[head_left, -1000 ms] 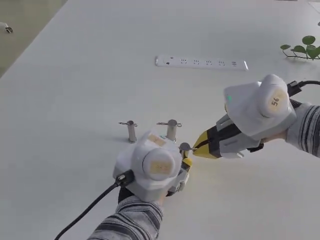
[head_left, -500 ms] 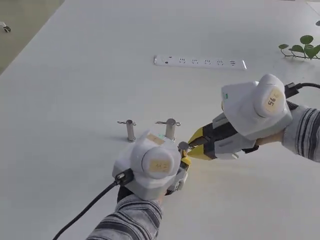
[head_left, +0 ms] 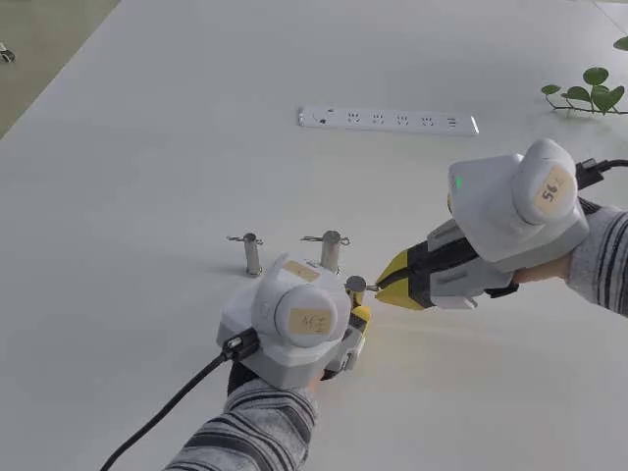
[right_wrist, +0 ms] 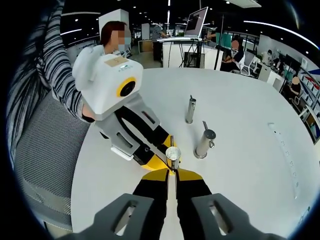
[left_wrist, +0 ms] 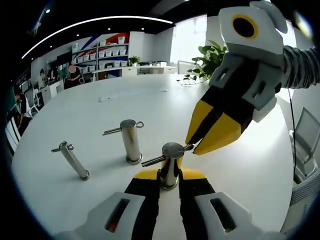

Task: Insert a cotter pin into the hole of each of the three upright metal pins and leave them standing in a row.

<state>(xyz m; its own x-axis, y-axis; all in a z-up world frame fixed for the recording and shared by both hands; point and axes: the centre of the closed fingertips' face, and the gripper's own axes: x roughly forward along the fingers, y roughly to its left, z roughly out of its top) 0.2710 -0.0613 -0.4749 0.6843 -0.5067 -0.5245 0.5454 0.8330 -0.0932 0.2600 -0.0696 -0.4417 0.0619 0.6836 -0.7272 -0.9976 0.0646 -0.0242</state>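
Note:
Three upright metal pins stand on the white table. The left pin (head_left: 252, 253) and the middle pin (head_left: 331, 250) each carry a cotter pin through the top. My left gripper (head_left: 358, 312) is shut on the shaft of the third pin (left_wrist: 170, 167), nearest me. A cotter pin (left_wrist: 154, 160) sticks through its head. My right gripper (head_left: 381, 287) comes in from the right, its yellow tips shut on the cotter pin's end beside the pin head (right_wrist: 173, 153). In the left gripper view the right gripper (left_wrist: 192, 146) touches that pin's right side.
A white power strip (head_left: 388, 120) lies farther back on the table (head_left: 147, 147). A green plant (head_left: 589, 90) sits at the far right edge. A black cable (head_left: 167, 417) trails from the left gripper toward me. People sit at desks in the background.
The right gripper's jaws looked slightly parted half a second ago and are together now at the third pin's head. The left gripper has held the pin still.

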